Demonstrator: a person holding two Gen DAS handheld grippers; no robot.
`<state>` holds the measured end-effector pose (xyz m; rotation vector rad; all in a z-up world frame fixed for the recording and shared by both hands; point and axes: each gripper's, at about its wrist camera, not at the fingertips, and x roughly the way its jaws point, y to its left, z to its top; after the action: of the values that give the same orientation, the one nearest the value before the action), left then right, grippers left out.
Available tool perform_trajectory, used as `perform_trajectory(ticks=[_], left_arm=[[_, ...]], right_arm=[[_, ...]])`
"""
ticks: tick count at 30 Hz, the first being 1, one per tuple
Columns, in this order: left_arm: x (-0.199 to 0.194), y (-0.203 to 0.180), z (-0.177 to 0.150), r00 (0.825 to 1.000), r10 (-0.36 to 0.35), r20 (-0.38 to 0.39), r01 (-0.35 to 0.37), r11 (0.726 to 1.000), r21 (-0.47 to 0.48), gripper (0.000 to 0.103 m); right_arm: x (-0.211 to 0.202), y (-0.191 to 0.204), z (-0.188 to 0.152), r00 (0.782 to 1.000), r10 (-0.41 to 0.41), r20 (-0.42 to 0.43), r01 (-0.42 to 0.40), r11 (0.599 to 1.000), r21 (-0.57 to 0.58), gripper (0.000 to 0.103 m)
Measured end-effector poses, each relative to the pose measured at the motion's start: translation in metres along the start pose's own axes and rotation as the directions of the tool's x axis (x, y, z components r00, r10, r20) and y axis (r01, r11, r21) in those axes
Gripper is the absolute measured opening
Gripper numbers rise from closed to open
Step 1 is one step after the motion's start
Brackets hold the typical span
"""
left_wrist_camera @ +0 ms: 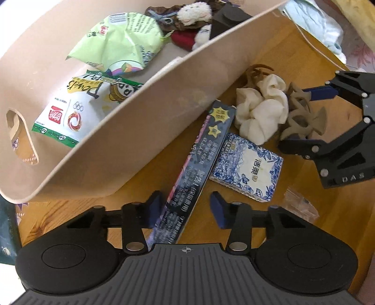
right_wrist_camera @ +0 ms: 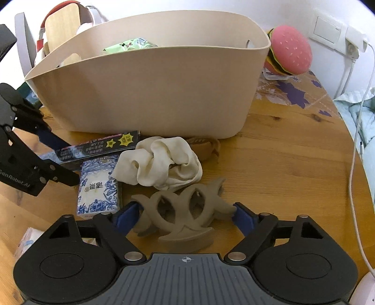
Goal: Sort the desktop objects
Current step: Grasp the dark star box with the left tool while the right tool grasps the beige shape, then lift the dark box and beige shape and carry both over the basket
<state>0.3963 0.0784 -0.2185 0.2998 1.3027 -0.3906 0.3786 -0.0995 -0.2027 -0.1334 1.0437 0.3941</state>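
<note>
A beige bin (left_wrist_camera: pixel 150 112) (right_wrist_camera: pixel 150 93) stands on the wooden table, holding snack packets (left_wrist_camera: pixel 89 110) and small plush toys (left_wrist_camera: pixel 192 14). My left gripper (left_wrist_camera: pixel 186 211) is open around the near end of a long dark box (left_wrist_camera: pixel 199 169) (right_wrist_camera: pixel 98 146) that leans by the bin. My right gripper (right_wrist_camera: pixel 185 214) (left_wrist_camera: pixel 304 117) has its pads at both ends of a grey-brown claw hair clip (right_wrist_camera: pixel 185 211) (left_wrist_camera: pixel 302 117) on the table. A cream scrunchie (right_wrist_camera: pixel 161 162) (left_wrist_camera: pixel 260 112) and a blue-white tissue pack (right_wrist_camera: pixel 99 187) (left_wrist_camera: pixel 248 164) lie between them.
A brown hair clip (right_wrist_camera: pixel 206 145) (left_wrist_camera: pixel 255 72) lies behind the scrunchie by the bin. A burger plush (right_wrist_camera: pixel 290 51) sits at the back right. A white cable (right_wrist_camera: pixel 354 145) runs along the table's right edge. A clear packet (left_wrist_camera: pixel 300 204) lies near the tissue pack.
</note>
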Motion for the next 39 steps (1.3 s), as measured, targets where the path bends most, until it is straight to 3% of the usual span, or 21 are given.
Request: perform_trajectory(ticks=[2,17,23,32,39], left_arm=[[-0.001,-0.001,0.0,1.0,-0.001,-0.003,0.001,1.0,-0.01,0.032],[-0.03,-0.01,-0.025,1.0,-0.002,0.002,0.002,0.999,-0.055,0.024],[-0.055,-0.037,-0.032,1.0,0.0,0.023,0.001,0.999,-0.055,0.024],[-0.062,-0.037,-0.055,0.998,-0.027,0.06,0.033,0.995,-0.091,0.024],[-0.065,-0.045,-0.055,0.994,-0.035,0.106,0.046,0.993,-0.107,0.024]], right_arm=[[-0.001,-0.001,-0.001,1.0,-0.001,-0.004,0.001,1.0,0.01,0.085],[-0.034,-0.021,-0.017,1.0,-0.018,0.022,0.018,0.999,0.028,0.085],[-0.053,-0.026,-0.014,0.998,-0.015,0.062,0.014,1.0,0.025,0.085],[-0.074,-0.023,-0.013,0.995,-0.002,0.105,0.001,1.0,0.014,0.085],[-0.089,-0.02,-0.01,0.991,0.012,0.133,-0.011,1.0,-0.006,0.085]])
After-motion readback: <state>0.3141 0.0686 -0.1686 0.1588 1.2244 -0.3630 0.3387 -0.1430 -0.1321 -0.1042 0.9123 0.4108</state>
